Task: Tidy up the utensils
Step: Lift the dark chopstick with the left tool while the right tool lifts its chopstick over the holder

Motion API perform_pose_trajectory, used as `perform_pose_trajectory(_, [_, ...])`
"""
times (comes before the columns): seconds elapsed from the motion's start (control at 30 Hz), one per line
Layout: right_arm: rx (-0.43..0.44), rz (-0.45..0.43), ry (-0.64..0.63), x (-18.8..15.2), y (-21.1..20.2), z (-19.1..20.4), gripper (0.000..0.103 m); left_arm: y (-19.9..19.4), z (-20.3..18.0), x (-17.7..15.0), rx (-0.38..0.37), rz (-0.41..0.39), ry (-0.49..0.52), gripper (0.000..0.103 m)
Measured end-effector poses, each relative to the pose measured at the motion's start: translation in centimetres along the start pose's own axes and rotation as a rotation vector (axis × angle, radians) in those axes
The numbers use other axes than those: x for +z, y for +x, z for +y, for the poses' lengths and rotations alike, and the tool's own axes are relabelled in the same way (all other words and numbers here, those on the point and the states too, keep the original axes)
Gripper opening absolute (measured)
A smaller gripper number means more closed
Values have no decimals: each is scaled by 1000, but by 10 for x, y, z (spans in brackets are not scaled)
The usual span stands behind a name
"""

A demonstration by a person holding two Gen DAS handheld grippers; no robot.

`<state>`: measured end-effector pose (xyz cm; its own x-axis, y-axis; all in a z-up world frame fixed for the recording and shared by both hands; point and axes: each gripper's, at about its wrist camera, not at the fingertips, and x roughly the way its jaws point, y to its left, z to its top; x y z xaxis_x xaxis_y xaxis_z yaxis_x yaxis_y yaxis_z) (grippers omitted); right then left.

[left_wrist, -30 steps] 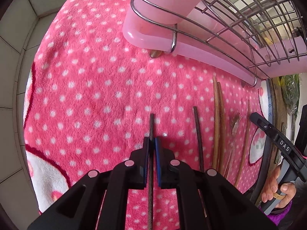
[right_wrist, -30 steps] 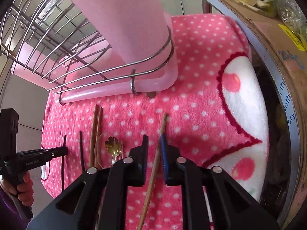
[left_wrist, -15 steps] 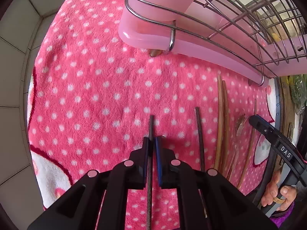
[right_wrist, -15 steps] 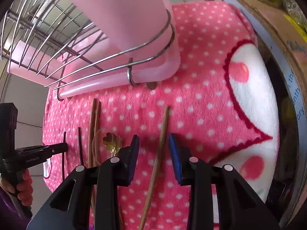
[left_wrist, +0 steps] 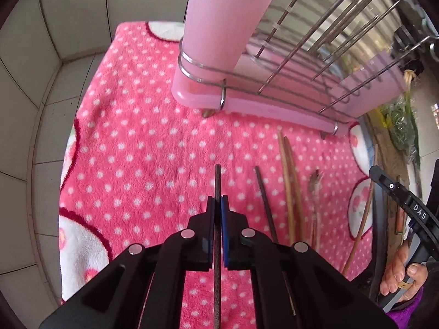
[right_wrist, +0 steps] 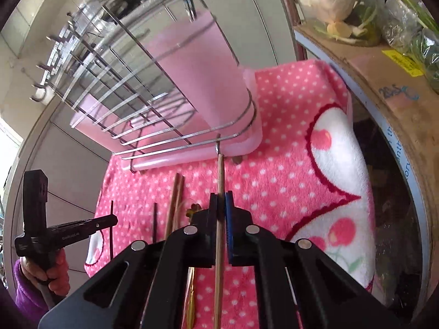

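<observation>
Two grippers each clamp one stick: the left gripper [left_wrist: 217,205] pinches a dark chopstick [left_wrist: 217,181], the right gripper [right_wrist: 221,200] a light wooden chopstick [right_wrist: 220,172]. Both point toward the pink dish rack [left_wrist: 247,101], which blocks the way ahead. Between them, near the rack's front, lie spare chopsticks [left_wrist: 289,186] on the dotted blanket [left_wrist: 137,150]. Only the right view shows the cardboard box [right_wrist: 384,82].

Readable: "DAS" in white on the black right gripper [left_wrist: 406,203], seen from the left wrist. Blue handwriting, roughly "28.5", on the cardboard box [right_wrist: 395,93]. Yellow label [right_wrist: 403,61] on that box and print on the left gripper [right_wrist: 71,233] too small to read.
</observation>
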<state>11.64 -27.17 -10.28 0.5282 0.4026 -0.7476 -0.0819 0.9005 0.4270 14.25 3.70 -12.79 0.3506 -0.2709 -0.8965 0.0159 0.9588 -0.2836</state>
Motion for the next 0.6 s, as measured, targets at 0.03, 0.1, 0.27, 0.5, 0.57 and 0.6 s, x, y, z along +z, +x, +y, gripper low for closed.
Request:
perform_pose_trajectory(0.03, [-4, -23, -4, 0, -5, 5, 6, -12, -1, -2, -14, -46, 3, 4])
perform_pose_trajectory(0.1, [13, -67, -11, 1, -20, 6, 6, -34, -1, -7, -40, -139, 11, 4])
perform_pose_trajectory(0.27, [32, -163, -32, -2, -48, 15, 6, -82, 2, -14, -86, -347, 27, 4])
perform_pose_trajectory(0.5, [55, -298, -76, 8, -90, 37, 6, -146, 2, -3, -93, -532, 33, 4])
perform_pose_trajectory(0.57, [65, -344, -96, 18, -109, 44, 6, -165, -2, 2, -98, -576, 41, 4])
perform_pose_trajectory(0.6, [68, -373, -109, 24, -120, 48, 6, -172, -2, 5, -97, -596, 46, 4])
